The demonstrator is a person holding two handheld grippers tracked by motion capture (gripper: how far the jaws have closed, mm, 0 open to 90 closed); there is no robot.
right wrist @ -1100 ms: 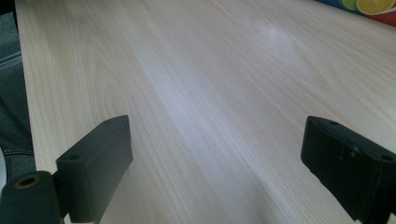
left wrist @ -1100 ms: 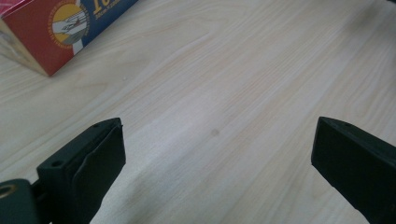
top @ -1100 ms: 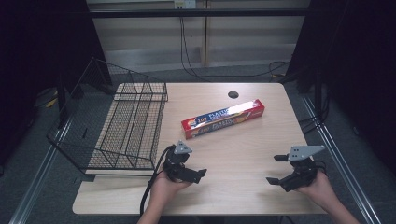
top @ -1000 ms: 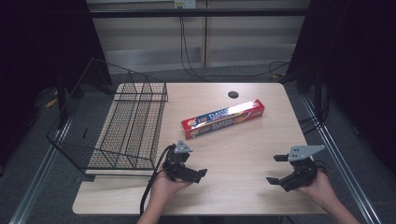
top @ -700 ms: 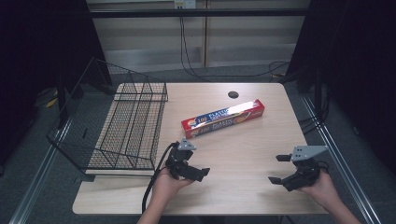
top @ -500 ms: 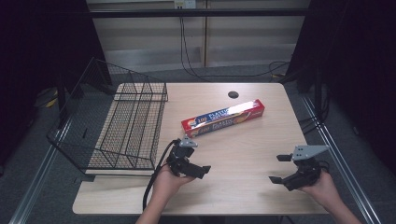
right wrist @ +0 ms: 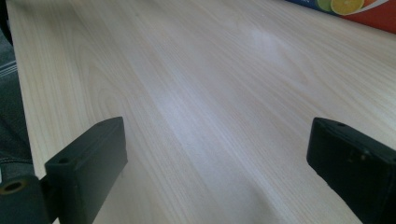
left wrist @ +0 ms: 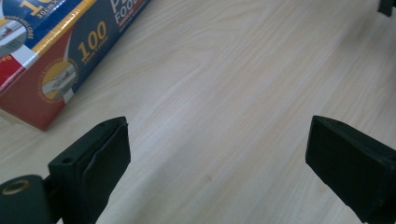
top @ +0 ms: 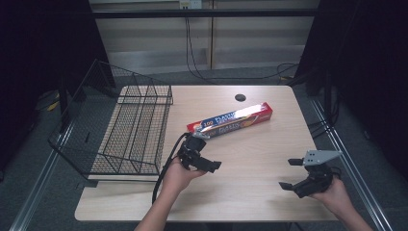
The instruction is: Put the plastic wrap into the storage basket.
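A long red and blue food-wrap box lies slantwise in the middle of the wooden table. My left gripper stands open just short of the box's near-left end, with nothing between its jaws. The left gripper view has that box end at its upper left, ahead of the open left gripper over bare wood. My right gripper is open near the table's front right, well apart from the box. In the right gripper view a corner of the box lies far ahead of the open right gripper.
A black wire basket stands on the table's left side and overhangs its left edge. A small black round spot sits near the table's far edge. The left gripper's cable loops down past the front edge.
My left gripper has moved forward and a little right, closer to the box's near end. The right gripper has barely shifted. Both stay open.
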